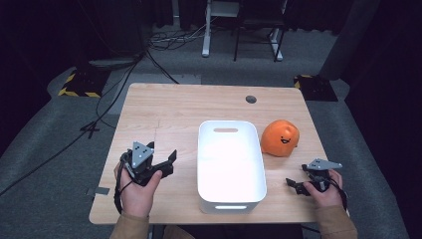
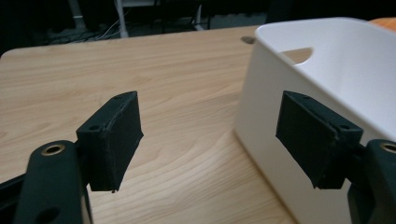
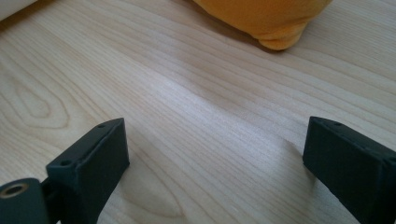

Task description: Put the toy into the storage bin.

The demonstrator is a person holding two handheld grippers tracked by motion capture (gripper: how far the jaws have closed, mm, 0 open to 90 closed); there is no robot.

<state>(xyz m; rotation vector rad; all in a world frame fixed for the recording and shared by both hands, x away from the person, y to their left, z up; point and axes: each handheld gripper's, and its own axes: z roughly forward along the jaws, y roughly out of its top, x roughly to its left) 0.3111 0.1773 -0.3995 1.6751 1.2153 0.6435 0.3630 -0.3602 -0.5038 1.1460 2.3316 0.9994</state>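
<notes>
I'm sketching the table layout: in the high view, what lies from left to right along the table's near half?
left gripper → white bin → orange plush toy → right gripper

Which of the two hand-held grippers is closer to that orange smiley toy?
The right. The right gripper sits just in front of the orange toy, on the same side of the white bin. The left gripper is across the bin from it.
</notes>
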